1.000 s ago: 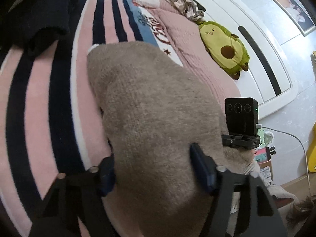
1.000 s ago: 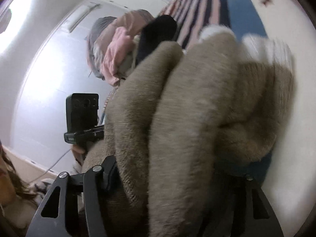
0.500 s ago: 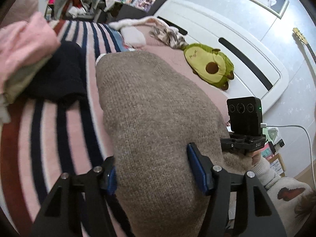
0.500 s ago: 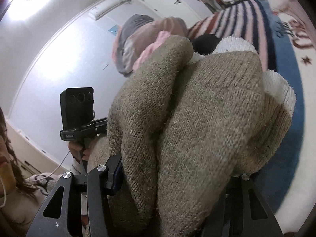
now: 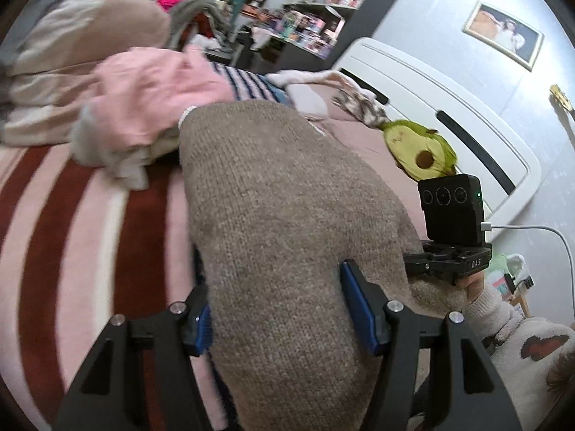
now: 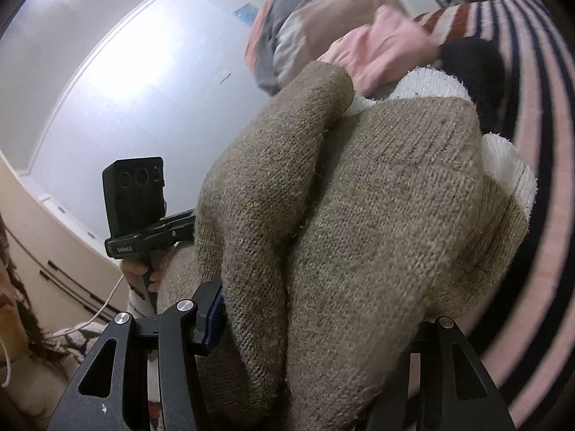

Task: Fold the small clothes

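A taupe knit sweater [image 5: 273, 215] with white ribbed trim [image 6: 503, 165] is held up off the striped bed between both grippers. My left gripper [image 5: 284, 309] is shut on one side of the folded sweater, its blue pads pressed into the knit. My right gripper [image 6: 323, 309] is shut on the other side; its right finger is hidden under the bunched knit [image 6: 359, 215]. Each gripper's camera block shows in the other's view, the right one in the left wrist view [image 5: 451, 212] and the left one in the right wrist view [image 6: 134, 197].
A striped pink, red and navy blanket [image 5: 72, 237] covers the bed. A pile of pink and grey clothes [image 5: 143, 100] lies beyond the sweater, with a dark garment [image 6: 470, 64] beside it. An avocado plush [image 5: 420, 151] sits by the white headboard [image 5: 449, 107].
Both grippers have lifted the sweater and carried it toward the clothes pile; the view tilted up from the blanket to the pile and the shelves. Both grips stayed shut.
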